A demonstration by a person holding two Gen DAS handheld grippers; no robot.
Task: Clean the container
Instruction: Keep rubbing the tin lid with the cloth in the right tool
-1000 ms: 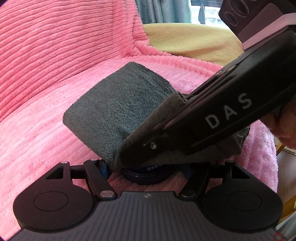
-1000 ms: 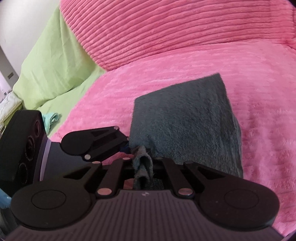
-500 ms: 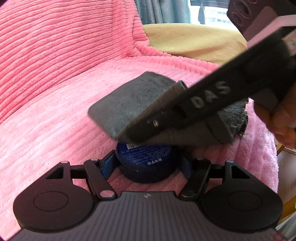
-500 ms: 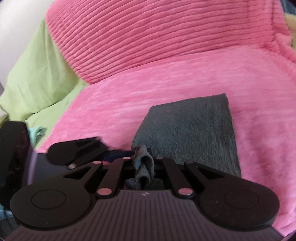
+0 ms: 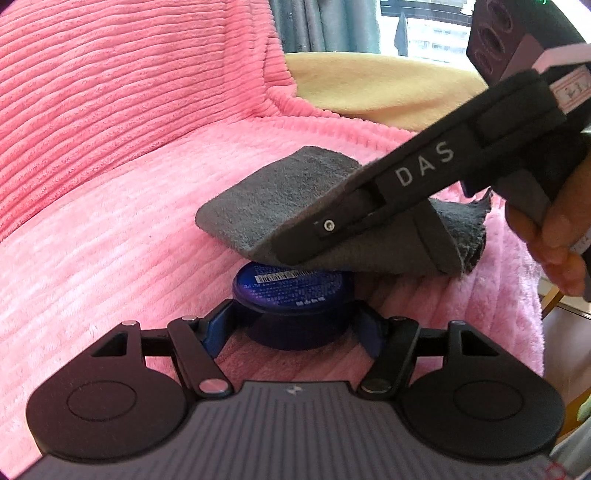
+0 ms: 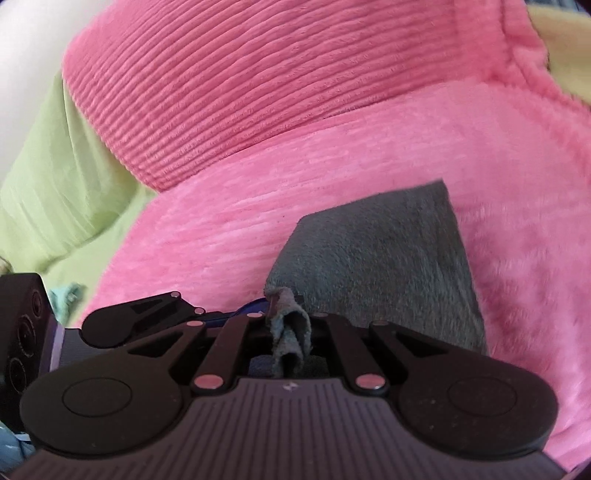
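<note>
While the left gripper (image 5: 291, 325) clamps a round dark-blue container (image 5: 290, 295) between its blue-padded fingers (image 5: 218, 332), the container sits low over the pink corduroy cover (image 5: 129, 229), its flat face with a white barcode strip and small print turned up toward the camera. Just above the container, a folded grey cloth (image 5: 280, 206) hangs from the right gripper (image 6: 290, 325), whose jaws are pinched together on a bunched corner of the cloth and are just starting to part; that corner sticks up between them in the right wrist view. Whether the cloth's underside touches the container's far rim cannot be told. Right of the container, a hand (image 5: 554, 236) grasps the right gripper's handle. Beyond the container lie a mustard-yellow cushion (image 5: 369, 88) and a grey curtain (image 5: 325, 22); a light-green sheet (image 6: 55, 184) borders the cover.
</note>
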